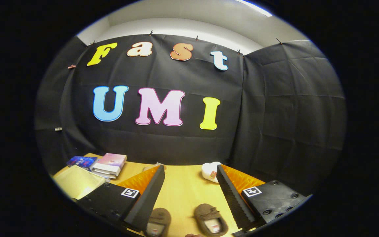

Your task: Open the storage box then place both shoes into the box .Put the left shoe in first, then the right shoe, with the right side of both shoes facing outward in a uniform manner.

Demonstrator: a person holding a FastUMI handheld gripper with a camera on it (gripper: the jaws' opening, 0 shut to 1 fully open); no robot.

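A: Where's the hand-held gripper [189, 197] sitting?
B: Hovering above the table [183, 184], fingers spread wide, gripping nothing. It's looking mostly at the booth wall, so the near table edge is barely showing.
A: Shoes?
B: Two brown shoes [184, 220] are lying side by side on the table, low between the fingers, toes pointing away. The one toward the left finger is partly hiding behind that finger. I'm guessing they're paired like that so left gets picked first.
A: Box?
B: A tan box [77, 184] is sitting beyond the left finger, off to that side. Can't tell whether the lid is on, or whether anything's inside. I'm reading the task as just starting.
A: Anything else?
B: Books [105, 164] are stacking up just behind the box, plus a small white object [211, 171] ahead of the right finger. Both well clear of the shoes.
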